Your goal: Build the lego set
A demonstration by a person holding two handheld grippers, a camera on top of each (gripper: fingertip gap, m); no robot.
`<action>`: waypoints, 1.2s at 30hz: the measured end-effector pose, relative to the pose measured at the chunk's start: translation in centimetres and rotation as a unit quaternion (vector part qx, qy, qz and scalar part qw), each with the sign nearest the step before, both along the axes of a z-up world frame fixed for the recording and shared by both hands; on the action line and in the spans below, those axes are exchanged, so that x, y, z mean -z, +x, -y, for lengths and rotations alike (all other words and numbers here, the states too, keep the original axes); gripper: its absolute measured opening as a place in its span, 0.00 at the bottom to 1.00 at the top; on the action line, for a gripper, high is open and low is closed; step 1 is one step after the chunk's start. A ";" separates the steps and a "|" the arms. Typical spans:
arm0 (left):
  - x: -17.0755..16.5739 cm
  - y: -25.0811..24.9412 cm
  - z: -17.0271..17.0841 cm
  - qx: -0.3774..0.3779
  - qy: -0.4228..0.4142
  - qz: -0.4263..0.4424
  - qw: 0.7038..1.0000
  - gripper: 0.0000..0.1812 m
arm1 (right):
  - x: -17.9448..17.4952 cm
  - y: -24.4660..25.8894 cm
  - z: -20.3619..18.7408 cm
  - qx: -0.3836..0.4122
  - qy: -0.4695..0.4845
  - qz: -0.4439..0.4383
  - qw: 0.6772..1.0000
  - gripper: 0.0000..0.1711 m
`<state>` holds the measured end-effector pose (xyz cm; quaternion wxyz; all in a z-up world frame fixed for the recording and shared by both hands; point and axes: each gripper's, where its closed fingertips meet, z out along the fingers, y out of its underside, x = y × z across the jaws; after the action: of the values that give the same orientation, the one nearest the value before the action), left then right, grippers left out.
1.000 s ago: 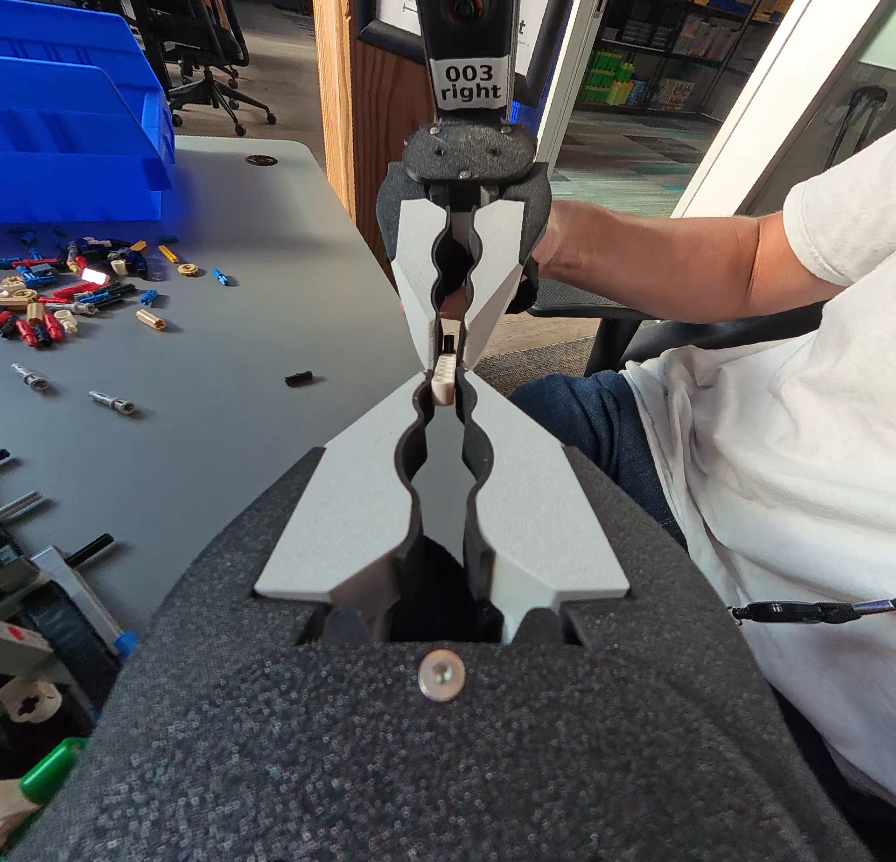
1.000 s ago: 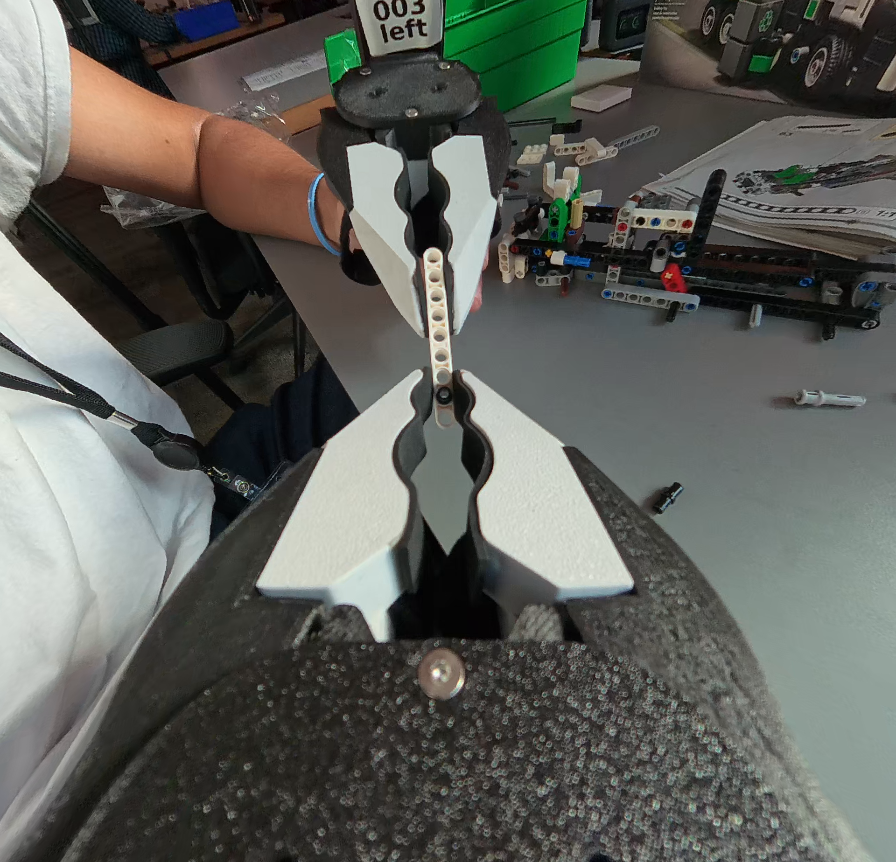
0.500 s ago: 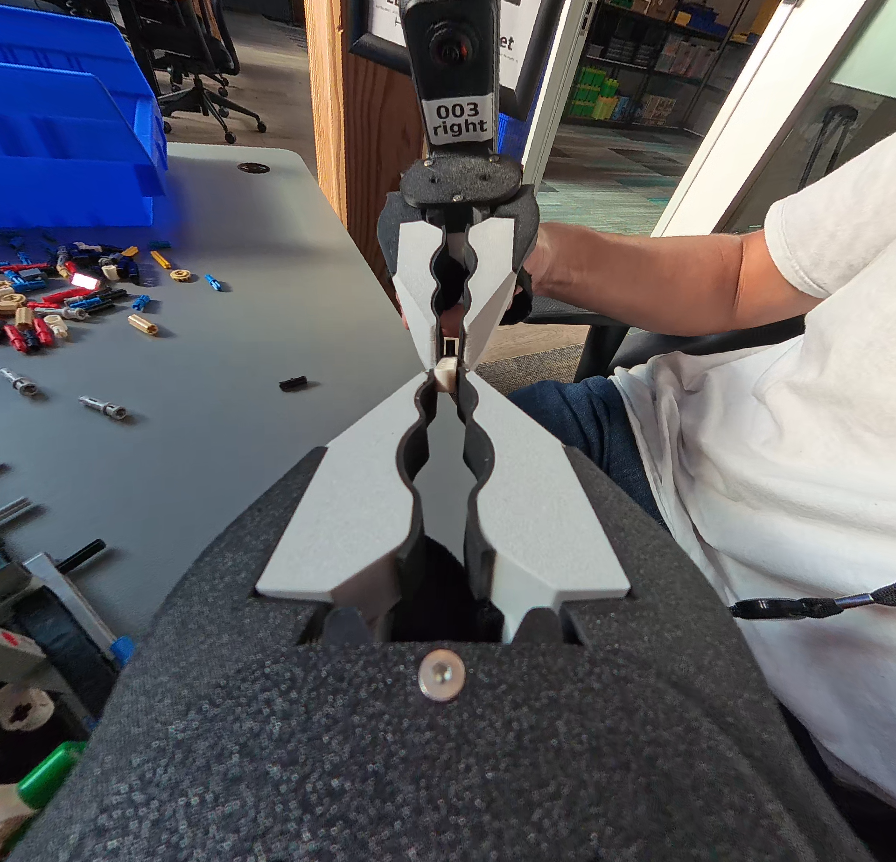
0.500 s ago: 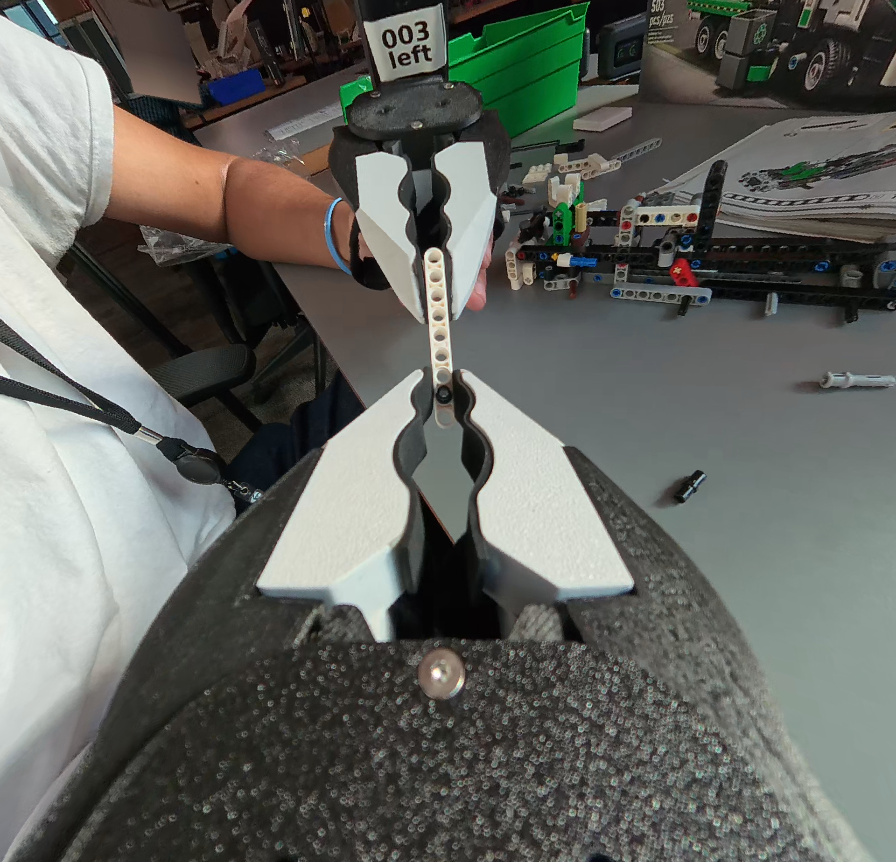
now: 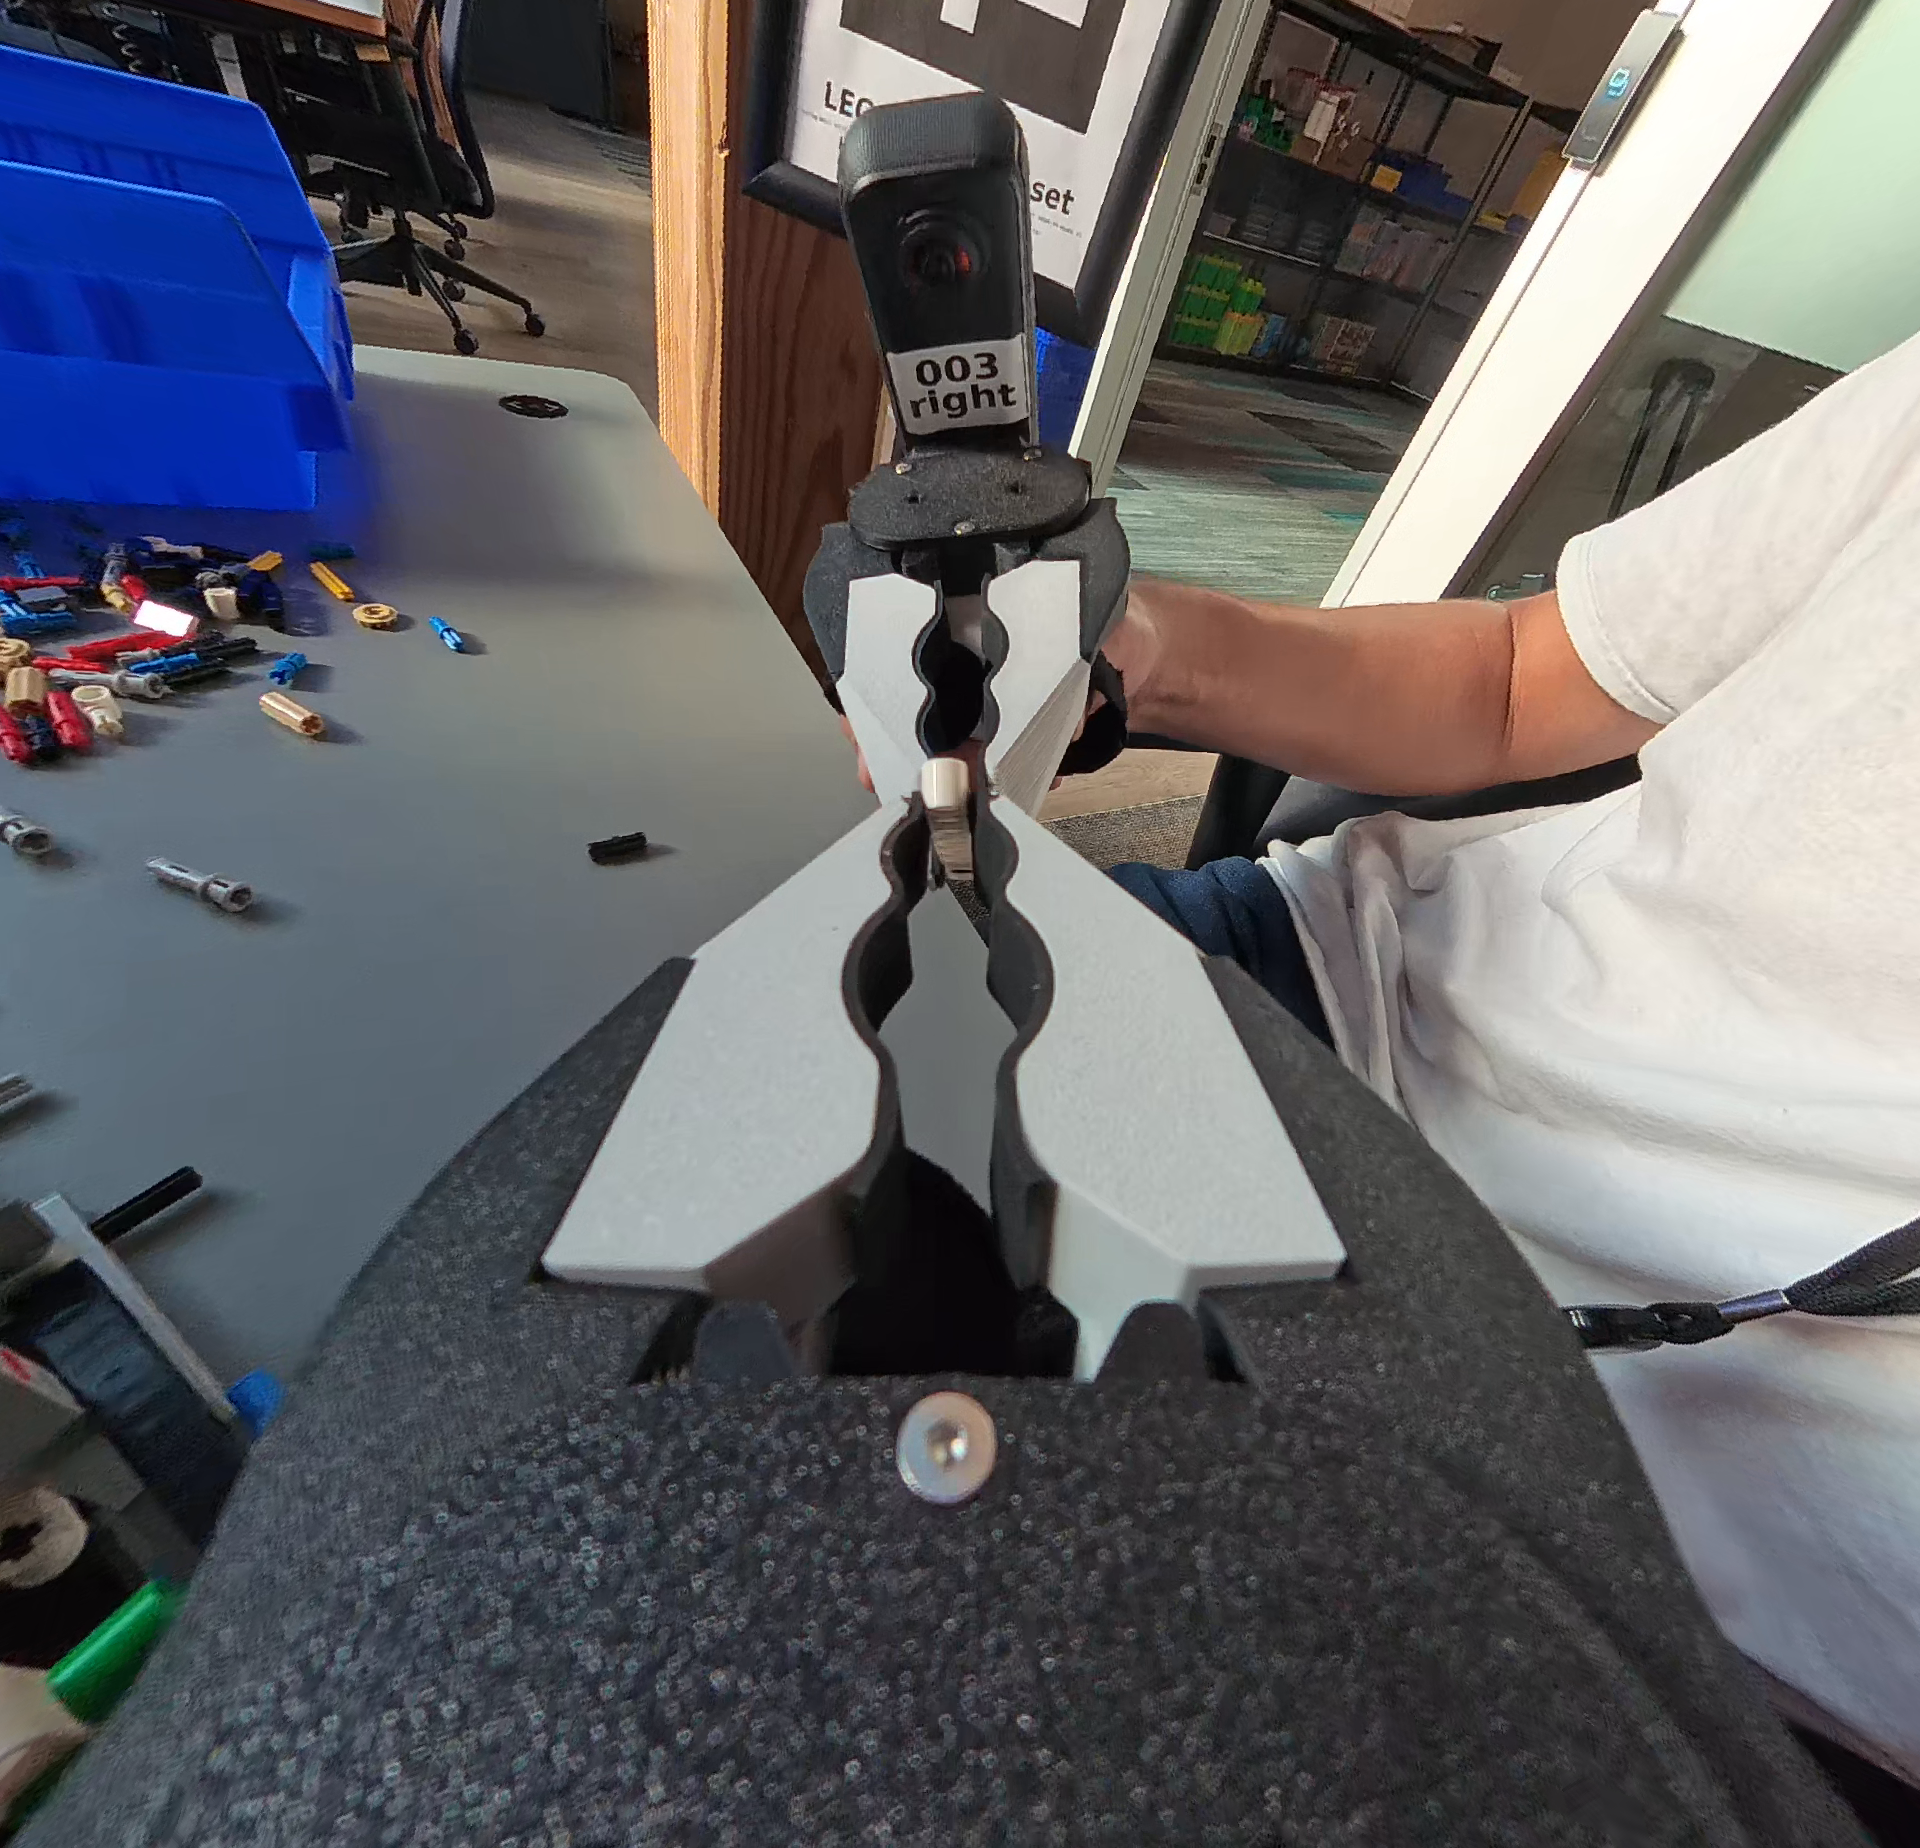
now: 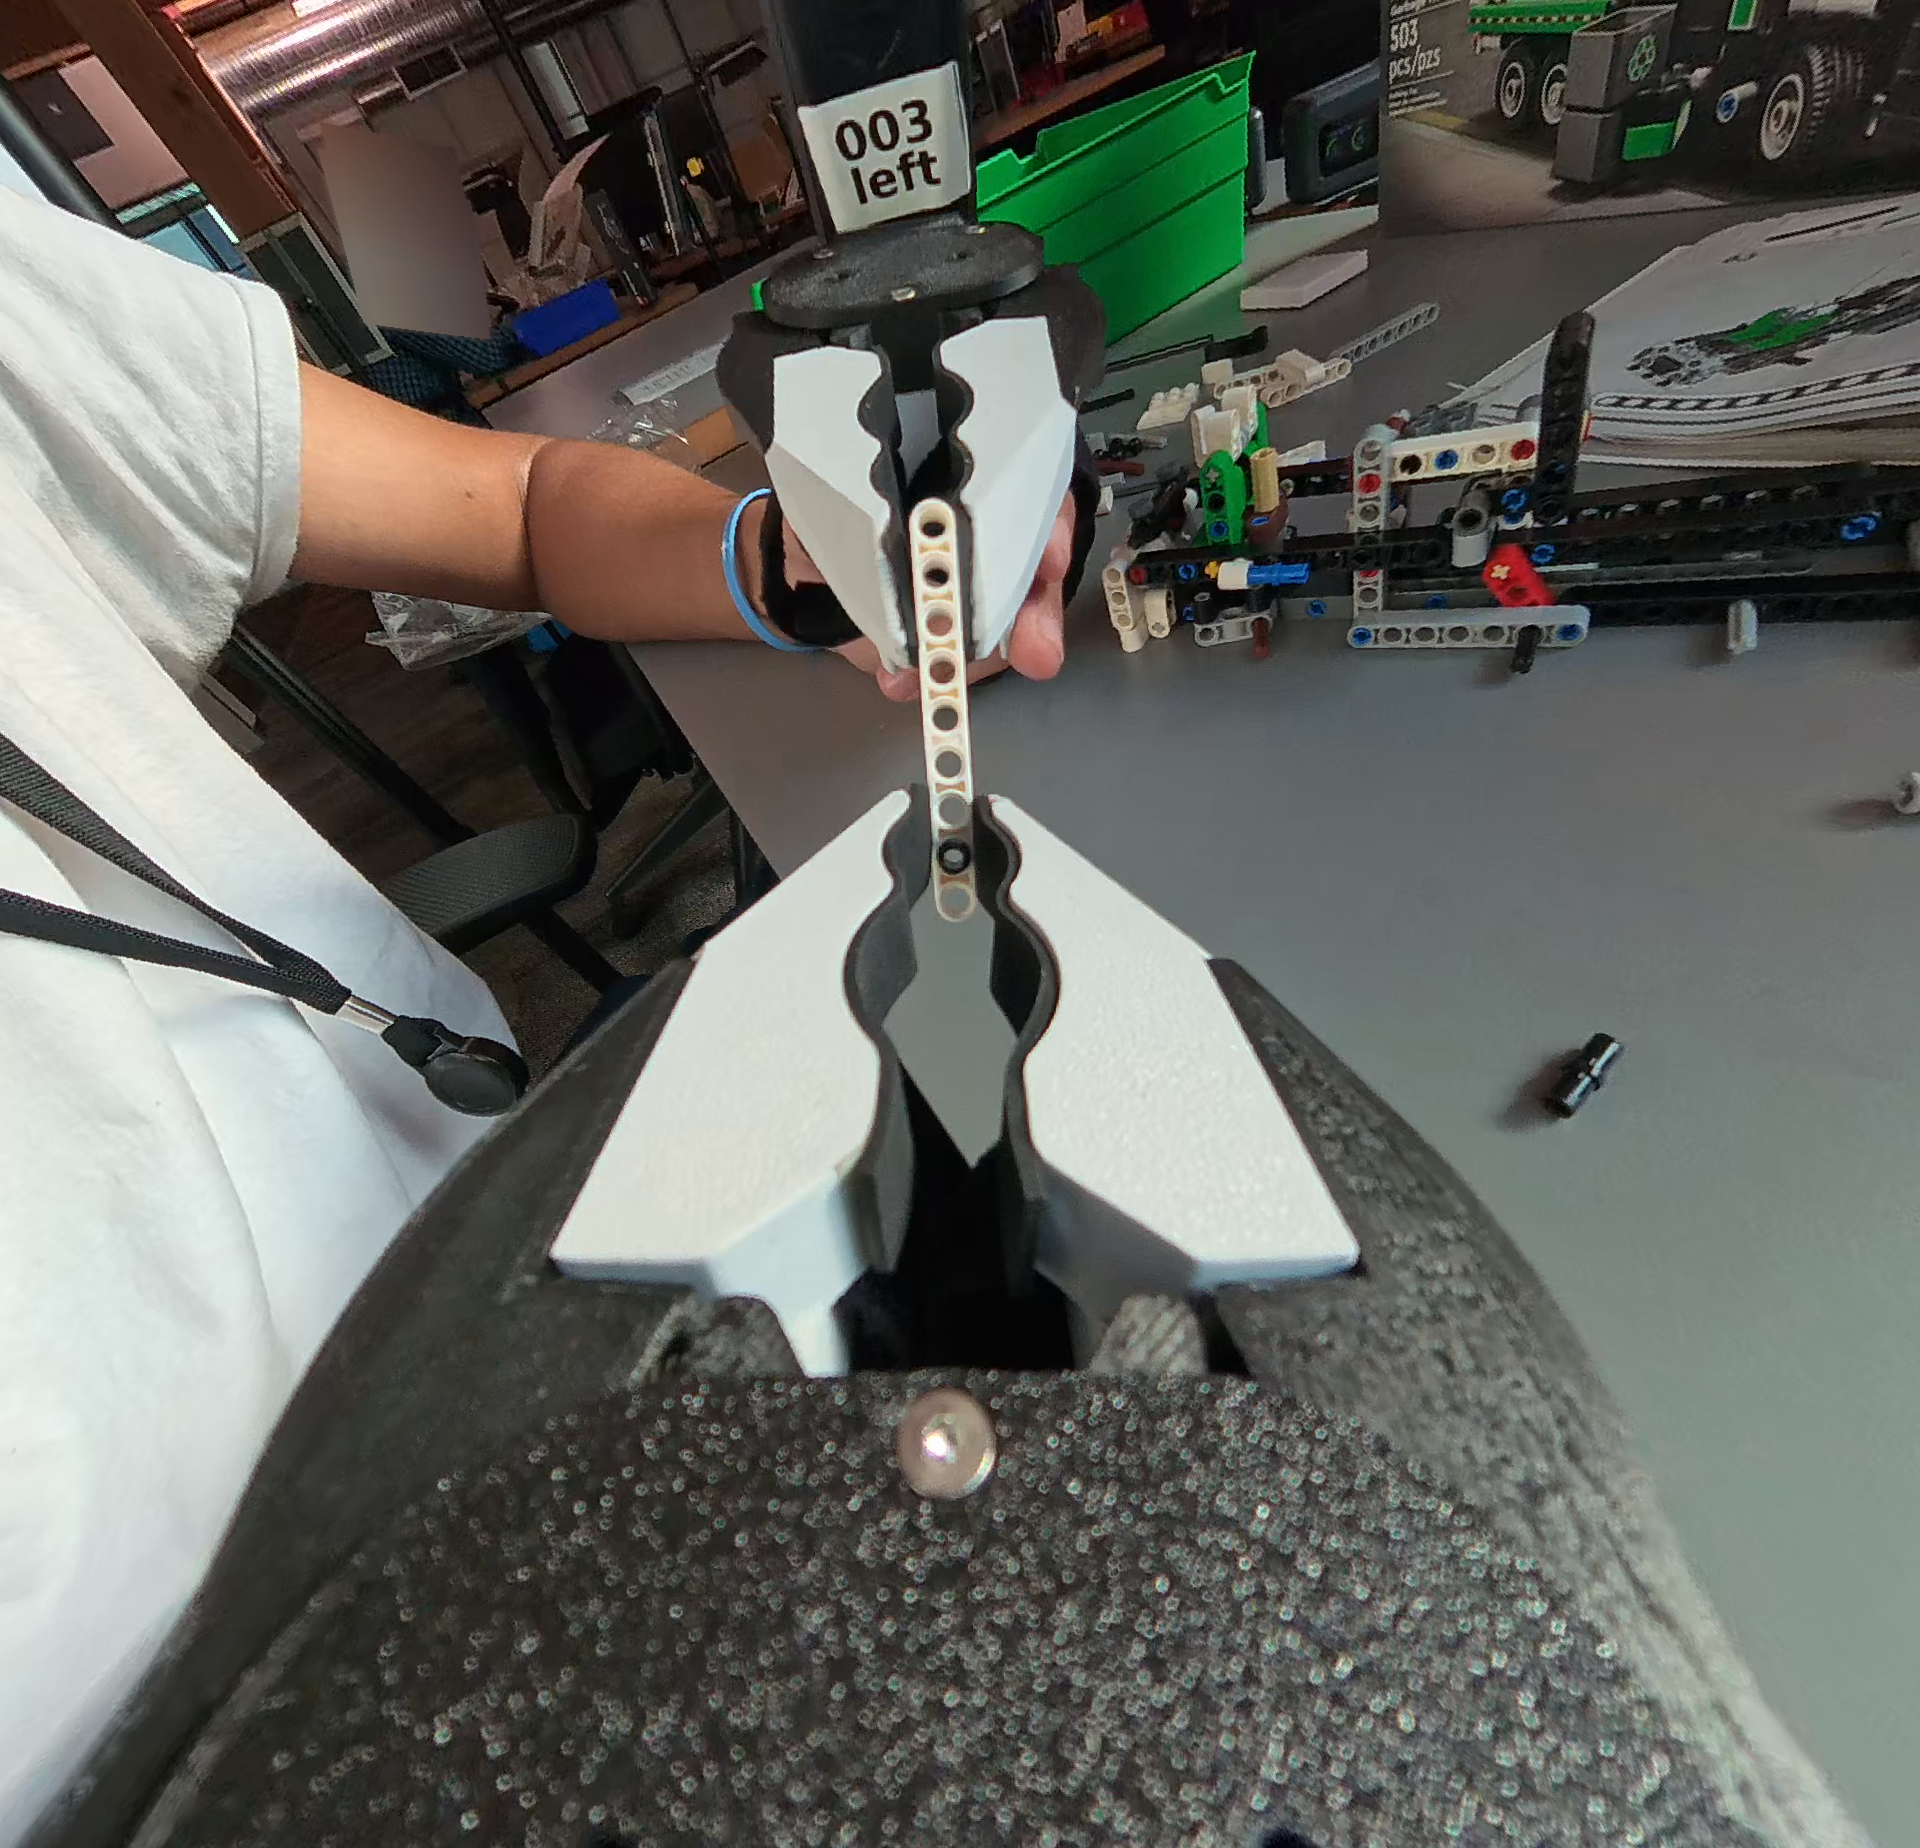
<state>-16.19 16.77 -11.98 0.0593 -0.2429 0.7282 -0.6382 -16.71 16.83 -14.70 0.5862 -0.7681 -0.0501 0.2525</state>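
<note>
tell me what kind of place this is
Probably a workshop or lab set up for toy-brick building: a grey table strewn with loose parts, a blue plastic storage bin, a green plastic bin, and stocked metal shelving through the doorway.

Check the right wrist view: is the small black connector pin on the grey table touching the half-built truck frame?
No, the small black connector pin lies alone on the grey table, well apart from the half-built truck frame.

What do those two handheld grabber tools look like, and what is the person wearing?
Each gripper, left and right, has two pale grey wedge fingers with wavy black inner pads, a speckled black body, and a labelled black camera stalk. The person wears a white T-shirt, black lanyard and blue wristband.
</note>
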 end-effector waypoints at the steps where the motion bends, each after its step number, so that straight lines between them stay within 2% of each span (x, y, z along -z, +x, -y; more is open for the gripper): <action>1: 0.0 0.0 0.0 -0.001 0.000 -0.001 1.000 0.03 | 0.0 0.1 0.0 0.003 0.003 0.000 1.000 0.04; 17: 0.6 -0.7 0.8 0.021 0.028 0.013 0.999 0.03 | 0.4 -0.3 1.2 -0.023 -0.071 0.087 0.993 0.03; 22: 0.5 -0.7 0.7 0.014 0.022 0.004 1.000 0.03 | 0.1 0.0 1.1 -0.020 -0.061 0.077 0.995 0.03; 23: 0.6 -0.6 0.6 0.014 0.023 -0.001 1.000 0.03 | -0.1 0.0 1.1 -0.020 -0.053 0.075 0.996 0.04; 25: 0.8 -0.7 0.7 0.015 0.030 -0.001 0.999 0.03 | -1.3 0.7 1.4 -0.012 -0.020 0.070 0.997 0.18; 28: 1.3 -0.7 0.7 0.010 0.046 -0.004 0.999 0.03 | -2.6 4.8 1.9 0.056 -0.013 0.079 0.995 0.13; 31: 1.3 -0.4 0.5 0.001 0.049 -0.005 0.999 0.03 | 1.8 10.0 2.3 0.156 -0.140 0.187 0.960 0.13; 36: 1.1 -0.2 0.2 0.000 0.033 -0.018 0.999 0.03 | 3.9 10.4 1.5 0.217 -0.184 0.253 0.925 0.07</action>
<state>-16.38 16.53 -13.10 0.0542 -0.2526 0.7498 -0.6091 -6.28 15.35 -18.55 0.4429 -0.8930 0.0187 -0.0784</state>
